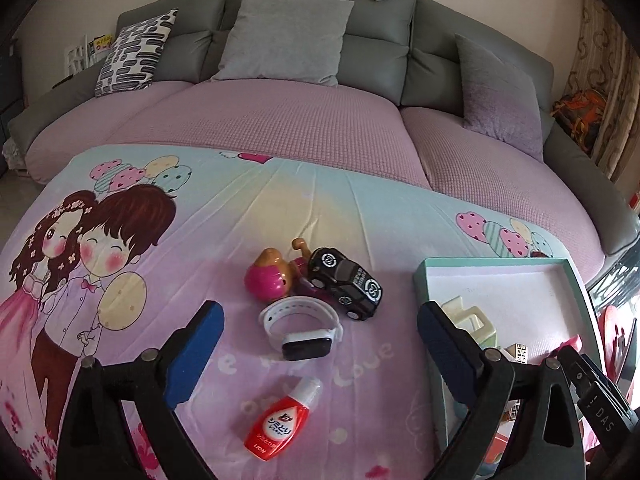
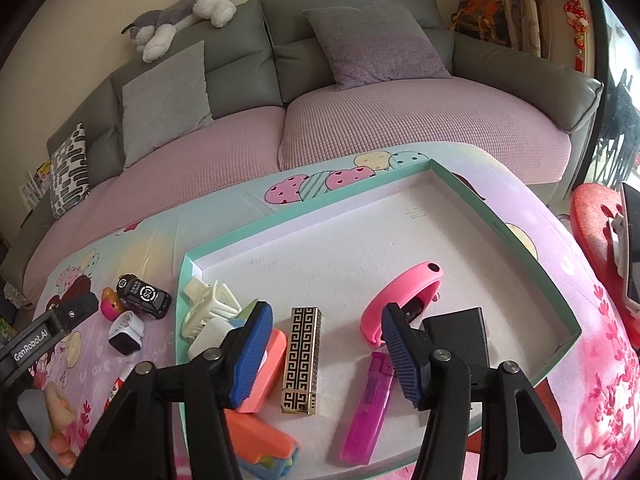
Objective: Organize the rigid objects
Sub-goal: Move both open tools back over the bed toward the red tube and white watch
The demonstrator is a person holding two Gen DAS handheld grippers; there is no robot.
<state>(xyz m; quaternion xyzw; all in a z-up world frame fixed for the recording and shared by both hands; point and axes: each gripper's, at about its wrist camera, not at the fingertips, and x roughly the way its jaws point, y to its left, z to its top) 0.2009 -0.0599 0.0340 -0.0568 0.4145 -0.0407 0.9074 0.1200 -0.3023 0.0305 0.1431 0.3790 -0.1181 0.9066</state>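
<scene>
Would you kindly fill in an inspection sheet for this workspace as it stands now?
Surface: cartoon-print cloth over the table, lightly creased.
Job's things, outside: white watch, black toy car, pink toy figure, red bottle lying on the cloth.
Job's things, inside: teal tray holds a pink band, gold patterned case, purple lighter, white hair clip, black box, orange pieces.
Clutter: nothing seen.
Grippers: left hand-held gripper open above the watch; right hand-held gripper open over the tray.
Cables: nothing seen.
Surroundings: grey sofa, cushions, plush dog.
</scene>
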